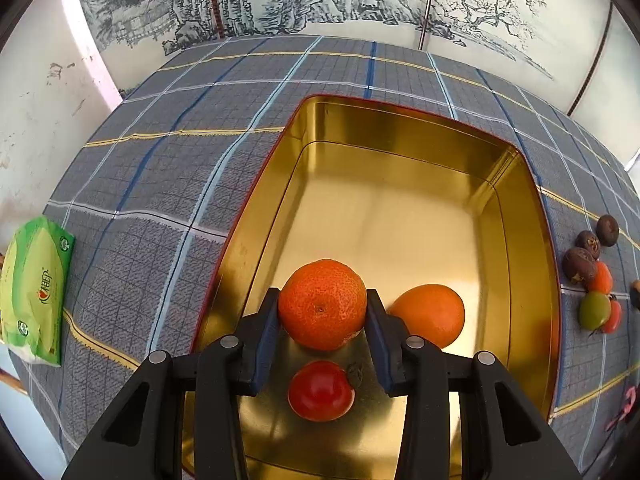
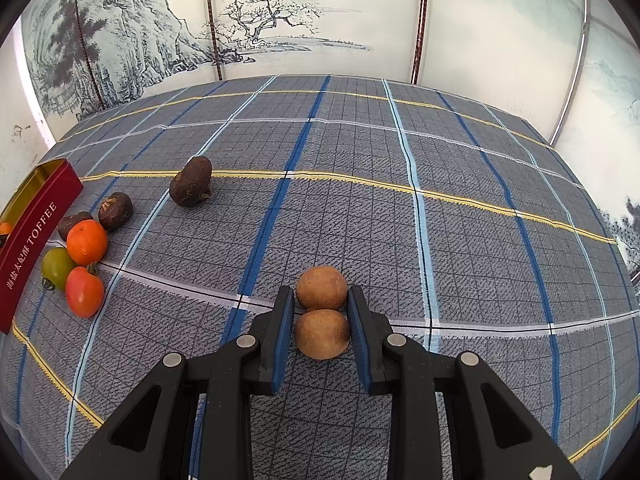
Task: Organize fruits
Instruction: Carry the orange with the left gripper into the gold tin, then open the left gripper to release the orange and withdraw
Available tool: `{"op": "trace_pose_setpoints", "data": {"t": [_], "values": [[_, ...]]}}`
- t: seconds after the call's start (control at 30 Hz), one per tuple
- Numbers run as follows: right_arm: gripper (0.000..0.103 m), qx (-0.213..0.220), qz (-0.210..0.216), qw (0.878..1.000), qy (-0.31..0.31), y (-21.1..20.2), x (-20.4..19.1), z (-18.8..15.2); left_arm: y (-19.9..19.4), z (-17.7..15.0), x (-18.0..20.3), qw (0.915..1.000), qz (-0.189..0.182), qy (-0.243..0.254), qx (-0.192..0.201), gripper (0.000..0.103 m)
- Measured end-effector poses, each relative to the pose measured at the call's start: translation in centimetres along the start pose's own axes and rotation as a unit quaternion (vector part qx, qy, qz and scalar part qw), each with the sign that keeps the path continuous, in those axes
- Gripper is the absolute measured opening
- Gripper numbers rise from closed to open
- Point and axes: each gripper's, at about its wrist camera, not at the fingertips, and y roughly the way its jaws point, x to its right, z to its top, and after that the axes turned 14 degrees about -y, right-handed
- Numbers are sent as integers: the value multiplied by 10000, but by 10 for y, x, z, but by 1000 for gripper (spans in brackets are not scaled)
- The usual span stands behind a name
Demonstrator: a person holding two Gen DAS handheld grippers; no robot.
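Note:
In the left wrist view my left gripper (image 1: 322, 312) is shut on a mandarin (image 1: 322, 304) and holds it above the open gold tin (image 1: 400, 120). A second orange fruit (image 1: 430, 314) and a red tomato (image 1: 321, 391) lie in the tin. In the right wrist view my right gripper (image 2: 320, 312) is shut on a pair of joined brown longans (image 2: 322, 334) down at the cloth. Left of it lie a small orange (image 2: 87, 242), a green tomato (image 2: 57, 267), a red tomato (image 2: 84, 291) and dark brown fruits (image 2: 191, 187).
A grey plaid cloth (image 2: 400, 208) covers the table. The tin's red side reads TOFFEE (image 2: 36, 236). A green tissue pack (image 1: 34, 288) lies at the table's left edge. A painted screen (image 2: 280, 20) stands behind. Loose fruits (image 1: 592, 276) lie right of the tin.

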Motion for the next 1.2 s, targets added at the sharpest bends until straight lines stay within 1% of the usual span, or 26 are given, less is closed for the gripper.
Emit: {"op": "trace_pose_setpoints", "data": {"t": [0.2,0.47,0.57,0.63,0.73,0.83,0.93,0.97,1.1,1.2], "values": [[26,-1,-4,10000,-2,0,0,0,1,-1,3,9999,106,83,-12,42],[26,-2,-7,10000,-3,0,0,0,0,-1,6,9999,117,103,-18,43],[26,-2,-5,10000,-2,0,0,0,-4,-3,7,9999,96,118,4,46],[26,-1,-3,10000,1,0,0,0,-8,-3,9,9998,95,160,69,50],[26,-2,-6,10000,-2,0,0,0,-17,-3,9,9996,119,145,203,51],[26,-2,-7,10000,-2,0,0,0,-31,-3,10,9992,66,126,369,54],[26,2,4,10000,8,0,0,0,-46,-5,11,9986,4,86,529,62],[26,2,3,10000,8,0,0,0,-50,-5,11,9984,7,77,569,63],[26,1,-2,10000,4,0,0,0,-70,-15,10,9971,-66,30,762,66],[26,1,-3,10000,5,0,0,0,-79,-24,7,9965,-137,-37,826,69]]}}
